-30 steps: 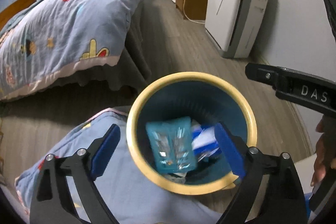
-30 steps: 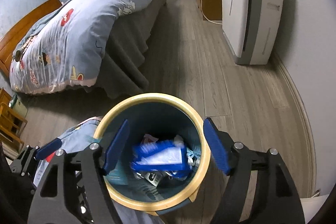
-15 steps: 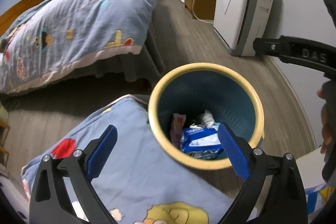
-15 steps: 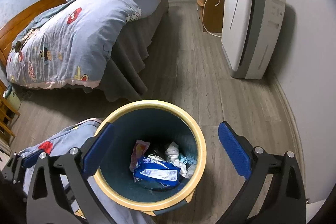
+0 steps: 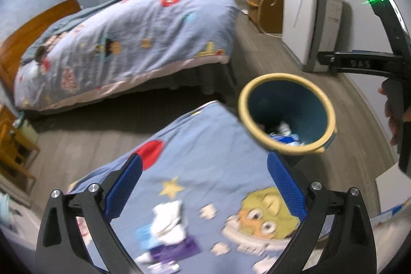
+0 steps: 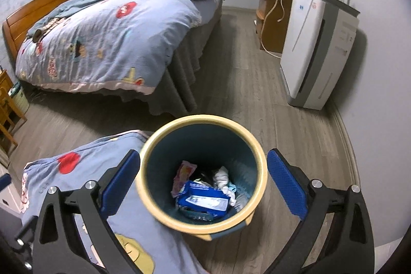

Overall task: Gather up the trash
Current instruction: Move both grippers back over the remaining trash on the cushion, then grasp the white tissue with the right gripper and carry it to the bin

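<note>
A blue trash bin with a yellow rim [image 6: 201, 120] stands on the wooden floor beside a bed corner. Inside it lie a blue snack packet [image 6: 205, 199], a pink wrapper [image 6: 183, 175] and crumpled white paper [image 6: 222, 175]. My right gripper [image 6: 203, 184] hangs open above the bin with nothing between its blue pads. The left gripper [image 5: 203, 189] is open and empty over the patterned blue quilt [image 5: 195, 166]. In the left wrist view the bin [image 5: 286, 76] sits up and to the right. A crumpled white piece [image 5: 168, 218] lies on the quilt between the left fingers, blurred.
A second bed with a cartoon quilt [image 6: 102, 43] fills the left. A white air purifier [image 6: 316, 53] and a wooden cabinet [image 6: 272, 25] stand by the right wall. The right-hand tool and a hand [image 5: 393, 117] show at the left view's right edge. Wooden furniture [image 6: 7, 104] stands at far left.
The left gripper swung left from over the bin to over the quilt. My right gripper opened wide and drew back and up; the blue packet now lies in the bin.
</note>
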Demonstrator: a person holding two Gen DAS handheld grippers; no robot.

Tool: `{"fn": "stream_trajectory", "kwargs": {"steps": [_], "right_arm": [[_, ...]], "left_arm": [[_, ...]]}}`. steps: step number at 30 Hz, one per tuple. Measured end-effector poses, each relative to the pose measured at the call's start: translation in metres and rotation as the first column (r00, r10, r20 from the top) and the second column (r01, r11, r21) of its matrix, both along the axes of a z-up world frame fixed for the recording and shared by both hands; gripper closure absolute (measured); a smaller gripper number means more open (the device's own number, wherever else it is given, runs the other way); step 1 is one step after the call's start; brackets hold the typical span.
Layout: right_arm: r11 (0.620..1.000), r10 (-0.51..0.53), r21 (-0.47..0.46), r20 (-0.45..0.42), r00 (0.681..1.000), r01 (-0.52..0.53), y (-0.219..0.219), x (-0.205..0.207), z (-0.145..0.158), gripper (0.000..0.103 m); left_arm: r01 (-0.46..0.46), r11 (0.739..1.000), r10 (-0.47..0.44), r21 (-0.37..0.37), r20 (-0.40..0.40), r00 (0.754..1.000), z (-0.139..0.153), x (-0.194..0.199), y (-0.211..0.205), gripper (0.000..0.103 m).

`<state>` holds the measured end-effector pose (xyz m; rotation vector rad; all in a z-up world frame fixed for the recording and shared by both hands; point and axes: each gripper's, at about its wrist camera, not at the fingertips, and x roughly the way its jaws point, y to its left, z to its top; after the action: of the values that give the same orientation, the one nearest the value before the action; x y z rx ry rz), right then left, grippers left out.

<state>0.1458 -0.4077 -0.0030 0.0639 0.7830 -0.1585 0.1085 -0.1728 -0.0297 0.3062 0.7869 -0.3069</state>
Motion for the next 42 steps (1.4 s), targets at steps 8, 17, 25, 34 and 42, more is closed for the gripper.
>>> {"fn": "stream_trajectory", "kwargs": {"steps": [8,17,25,34,42], "right_arm": [[0.999,0.054,0.01,-0.013,0.998,-0.053,0.05,-0.023,-0.002,0.006],[0.989,0.148,0.001,-0.069,0.987,-0.149,0.119,-0.031,-0.015,0.006],[0.977,0.179,0.145,-0.177,0.968,-0.154,0.17,-0.022,-0.047,0.006],[0.968,0.234,0.163,-0.304,0.923,-0.191,0.236,-0.01,-0.099,0.006],[0.964,0.265,0.095,-0.331,0.906,-0.248,0.277,0.003,-0.127,0.006]], "left_arm": [[-0.12,0.992,0.12,-0.024,-0.013,0.993,-0.006,-0.03,0.07,0.006],[-0.233,0.972,0.232,-0.018,-0.034,0.972,-0.03,-0.049,0.133,0.006],[-0.304,0.953,0.303,0.006,-0.106,0.947,-0.062,-0.052,0.175,0.006],[-0.283,0.956,0.291,0.079,-0.137,0.947,-0.085,-0.058,0.193,0.006],[-0.322,0.944,0.329,0.067,-0.198,0.923,-0.099,-0.042,0.215,0.006]]}}
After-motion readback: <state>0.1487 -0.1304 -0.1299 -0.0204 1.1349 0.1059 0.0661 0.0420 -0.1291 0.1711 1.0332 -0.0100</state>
